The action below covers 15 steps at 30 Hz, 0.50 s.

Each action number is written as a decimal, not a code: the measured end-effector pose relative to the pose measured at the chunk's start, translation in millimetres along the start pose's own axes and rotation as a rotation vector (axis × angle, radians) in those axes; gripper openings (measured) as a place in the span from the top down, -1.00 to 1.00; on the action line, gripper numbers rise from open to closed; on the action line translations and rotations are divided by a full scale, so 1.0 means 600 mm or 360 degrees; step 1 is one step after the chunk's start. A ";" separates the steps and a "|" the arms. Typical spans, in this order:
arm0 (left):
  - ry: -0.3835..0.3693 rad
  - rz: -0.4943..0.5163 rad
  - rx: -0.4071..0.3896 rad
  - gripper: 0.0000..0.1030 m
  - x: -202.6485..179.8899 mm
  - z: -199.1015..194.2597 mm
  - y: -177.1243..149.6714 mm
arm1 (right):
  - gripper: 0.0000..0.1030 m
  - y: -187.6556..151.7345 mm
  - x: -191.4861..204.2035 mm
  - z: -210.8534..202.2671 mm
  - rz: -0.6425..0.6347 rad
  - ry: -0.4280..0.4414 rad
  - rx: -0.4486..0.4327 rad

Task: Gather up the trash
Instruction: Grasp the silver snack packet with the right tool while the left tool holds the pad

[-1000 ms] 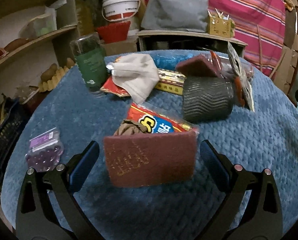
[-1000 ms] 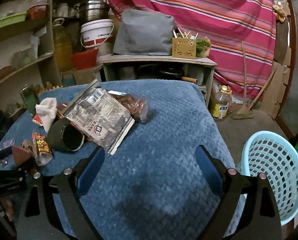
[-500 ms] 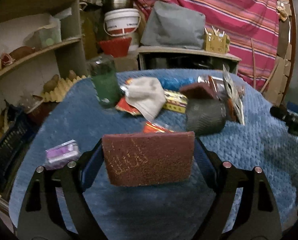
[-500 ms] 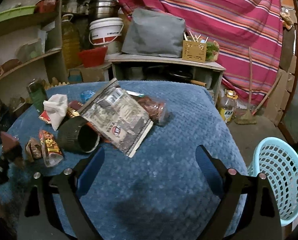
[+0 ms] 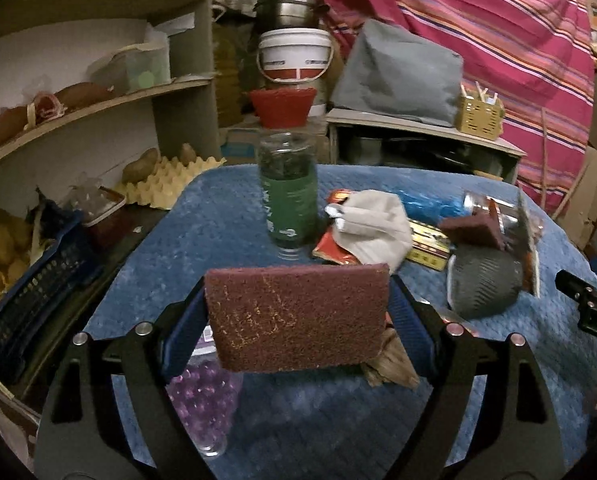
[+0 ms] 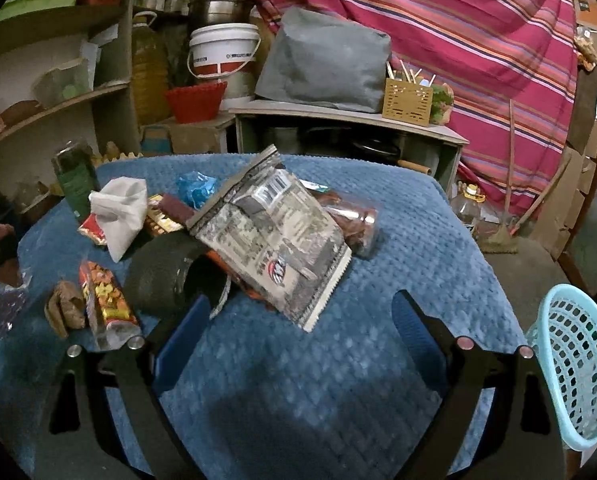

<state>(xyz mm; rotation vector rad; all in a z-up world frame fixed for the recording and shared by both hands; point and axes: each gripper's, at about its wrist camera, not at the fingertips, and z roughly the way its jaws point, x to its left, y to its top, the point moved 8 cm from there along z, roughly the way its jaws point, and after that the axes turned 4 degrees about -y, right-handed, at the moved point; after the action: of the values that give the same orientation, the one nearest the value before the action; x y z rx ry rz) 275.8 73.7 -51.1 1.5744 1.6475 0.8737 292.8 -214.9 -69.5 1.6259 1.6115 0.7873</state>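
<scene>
Gripping maroon scouring pad [image 5: 298, 316], left tongs [image 5: 296, 320]; right tongs [image 6: 300, 332] spread, empty

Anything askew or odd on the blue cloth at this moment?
Yes: the grey ribbed cup lies tipped on its side, with the silver printed packet propped crookedly over it. The green bottle stands upright.
</scene>
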 end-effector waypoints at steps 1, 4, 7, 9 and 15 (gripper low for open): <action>-0.0004 -0.0013 0.0004 -0.62 0.003 0.004 0.001 | -0.76 0.004 0.003 0.005 0.0010 0.0003 0.0000; -0.0007 -0.0037 0.0012 -0.62 0.011 0.009 0.001 | -0.76 0.015 0.016 0.017 0.0018 0.0007 0.0003; -0.0008 -0.0044 0.0014 -0.62 0.016 0.009 -0.001 | -0.76 0.025 0.035 0.028 0.0012 0.0015 -0.0002; 0.0001 -0.0039 0.0014 -0.62 0.018 0.011 -0.003 | -0.76 0.030 0.047 0.035 0.0011 0.0020 0.0002; 0.0024 -0.0059 0.0024 -0.62 0.030 0.029 -0.004 | -0.76 0.042 0.069 0.063 -0.0044 -0.0045 0.0004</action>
<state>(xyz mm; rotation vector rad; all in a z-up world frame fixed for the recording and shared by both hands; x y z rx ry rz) 288.9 91.7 -62.9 1.5458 1.6920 0.8578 339.8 -175.3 -72.8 1.6066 1.6123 0.7451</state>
